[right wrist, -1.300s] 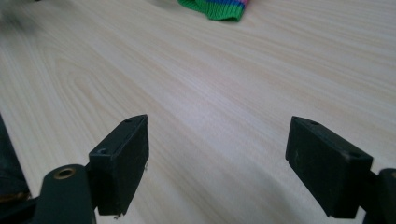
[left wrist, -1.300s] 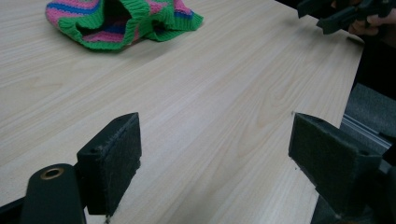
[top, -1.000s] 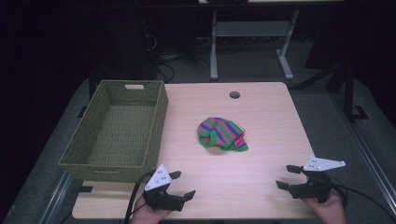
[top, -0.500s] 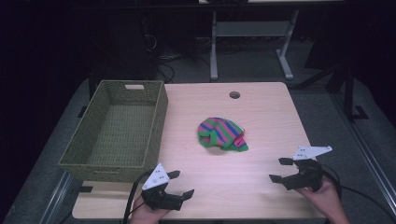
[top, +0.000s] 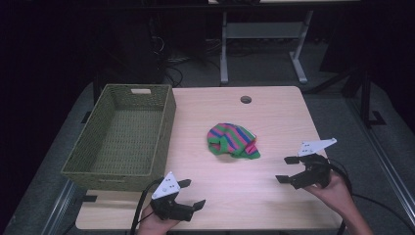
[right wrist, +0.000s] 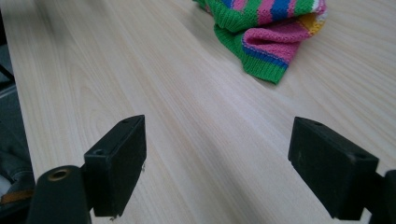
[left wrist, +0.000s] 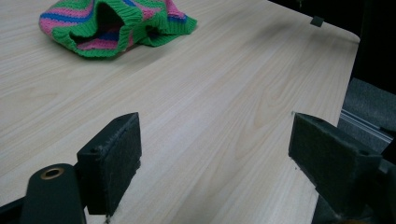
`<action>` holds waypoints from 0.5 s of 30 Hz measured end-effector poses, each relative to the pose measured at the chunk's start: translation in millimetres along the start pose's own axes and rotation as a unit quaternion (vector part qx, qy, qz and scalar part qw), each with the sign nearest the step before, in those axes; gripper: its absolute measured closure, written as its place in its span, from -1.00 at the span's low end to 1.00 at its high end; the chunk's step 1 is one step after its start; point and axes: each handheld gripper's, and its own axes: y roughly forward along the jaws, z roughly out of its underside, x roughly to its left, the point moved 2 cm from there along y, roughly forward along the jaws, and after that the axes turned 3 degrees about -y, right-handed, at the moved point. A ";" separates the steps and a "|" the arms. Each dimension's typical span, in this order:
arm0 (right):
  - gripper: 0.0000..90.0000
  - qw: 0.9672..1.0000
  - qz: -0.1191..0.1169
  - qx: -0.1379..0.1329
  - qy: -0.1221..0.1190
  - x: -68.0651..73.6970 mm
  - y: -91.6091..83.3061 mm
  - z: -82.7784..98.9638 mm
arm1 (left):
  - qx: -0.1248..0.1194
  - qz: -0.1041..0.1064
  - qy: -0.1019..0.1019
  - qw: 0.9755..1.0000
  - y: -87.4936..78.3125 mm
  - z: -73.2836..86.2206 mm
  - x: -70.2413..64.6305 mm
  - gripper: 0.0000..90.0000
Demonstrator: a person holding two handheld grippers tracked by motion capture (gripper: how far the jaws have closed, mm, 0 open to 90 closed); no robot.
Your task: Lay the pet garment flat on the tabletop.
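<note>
The striped knit cloth (top: 232, 140) lies crumpled mid-desk, at about 10 o'clock from the right gripper (top: 288, 169) and 1 o'clock from the left gripper (top: 192, 194), both with jaws spread and empty. A shallow pinch may catch one loose fold, so the cloth could slide on the smooth pale wood desk (top: 274, 112). A woven basket (top: 120, 171) stands at the desk's 9 o'clock side, the room behind dark.

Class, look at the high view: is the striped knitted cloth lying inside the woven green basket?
No, the green, pink and blue striped knitted cloth lies on the bare wooden table, to the right of the woven green basket and apart from it.
</note>
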 end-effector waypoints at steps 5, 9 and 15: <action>-0.60 1.000 -0.012 0.016 -0.002 -5.8 7.1 -16.5 | -0.007 0.006 -0.005 1.000 -1.5 -0.9 1.6 -0.63; -0.60 1.000 -0.021 0.018 0.000 -8.8 9.3 -27.9 | -0.010 0.007 -0.008 1.000 -2.1 -1.1 1.5 -0.63; -0.62 0.999 -0.023 0.025 -0.013 -14.6 17.9 -54.0 | -0.012 0.005 -0.005 1.000 -3.2 -1.0 1.2 -0.63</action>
